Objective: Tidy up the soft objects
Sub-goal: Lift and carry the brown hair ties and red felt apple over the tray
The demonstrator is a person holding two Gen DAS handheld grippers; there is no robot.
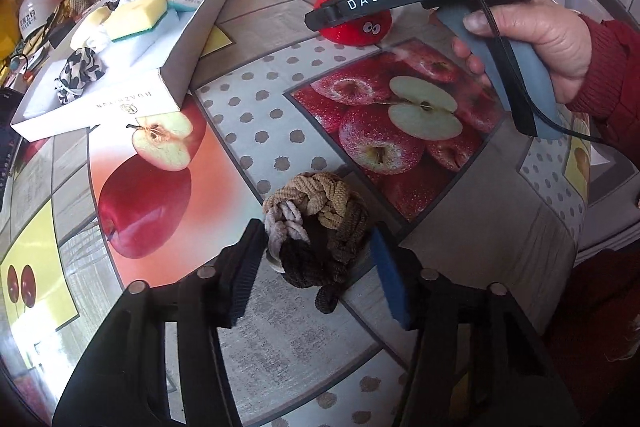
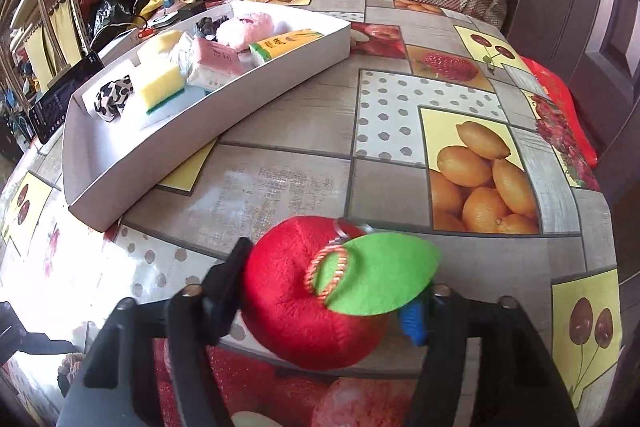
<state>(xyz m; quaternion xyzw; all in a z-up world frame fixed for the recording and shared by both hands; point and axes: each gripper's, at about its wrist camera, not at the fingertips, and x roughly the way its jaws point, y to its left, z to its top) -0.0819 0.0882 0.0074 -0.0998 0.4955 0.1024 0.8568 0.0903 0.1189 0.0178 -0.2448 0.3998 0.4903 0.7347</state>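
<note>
A knot of chunky braided hair ties (image 1: 318,223), tan, pale grey and dark brown chenille, lies on the bench (image 1: 280,331) between the fingers of the left claw (image 1: 316,267). The ribbed black pad sits against its pale loops, while the blue pad stands just beside its far edge; whether that side touches I cannot tell.

The right claw (image 2: 324,301) is clamped on a round plush apple (image 2: 292,299) of fuzzy red pile with a flat green felt leaf and a twisted cord loop.

The bench wears a glossy oilcloth printed with apples, lemons, cherries and dotted squares. On it rests a shallow white cardboard tray (image 2: 120,183) holding a yellow-and-green sponge (image 2: 160,83), a black-and-white scrunchie (image 2: 112,97), and pink packets. Beyond are a plaid cushion and red bags.
</note>
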